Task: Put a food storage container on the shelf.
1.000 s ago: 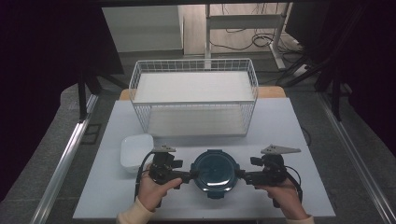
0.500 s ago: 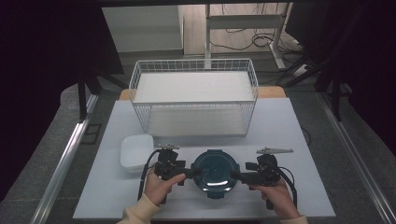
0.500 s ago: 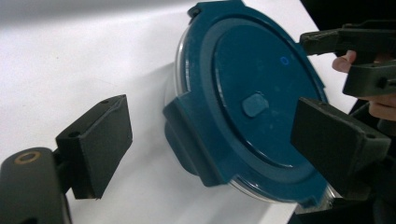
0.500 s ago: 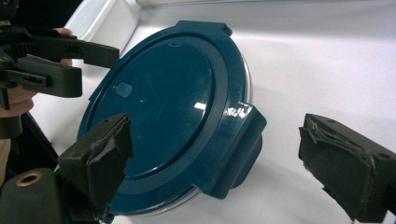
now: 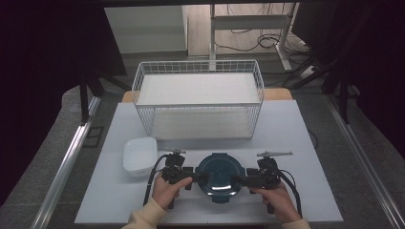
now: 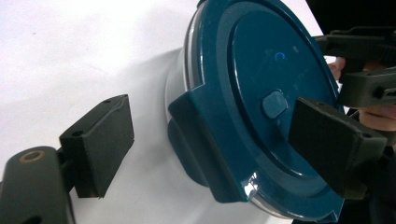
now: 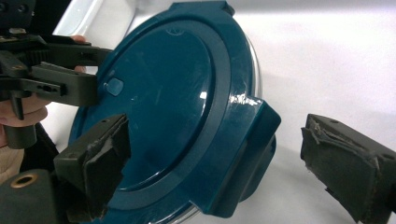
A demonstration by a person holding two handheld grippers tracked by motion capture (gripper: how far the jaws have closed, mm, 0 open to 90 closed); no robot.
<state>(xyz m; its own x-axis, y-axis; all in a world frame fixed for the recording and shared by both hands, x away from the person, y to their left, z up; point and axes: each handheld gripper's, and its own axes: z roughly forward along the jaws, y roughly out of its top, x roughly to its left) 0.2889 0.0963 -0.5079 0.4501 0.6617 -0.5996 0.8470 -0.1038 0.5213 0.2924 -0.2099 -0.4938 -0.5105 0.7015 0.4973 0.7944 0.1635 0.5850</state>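
**Inspector:** Between the two grippers, on the white table (image 5: 296, 143), sits a round container (image 5: 220, 177) with a dark teal lid (image 6: 261, 93). Report jaw state.

**Assistant:** Left gripper (image 5: 195, 177) is spread wide; one finger (image 6: 100, 142) stands clear of the lid's latch tab (image 6: 201, 140), the other finger (image 6: 329, 140) lies over the lid's top. Right gripper (image 5: 241, 180) is likewise wide, straddling the opposite tab (image 7: 250, 149). Neither grips anything.

**Inspector:** Progress?

**Assistant:** Judged early. Both tabs appear folded down and the lid seated; nothing is lifted. Closing on the tabs and freeing the lid, or carrying the container, remains.

**Inspector:** Condition of the item?

**Assistant:** Lid glossy, ridged in rings, small raised button (image 6: 274, 103) near centre; clear wall beneath its rim. Contents cannot be told. A white dish (image 5: 139, 155) lies outside the left fingers, a wire basket (image 5: 198, 102) beyond both.
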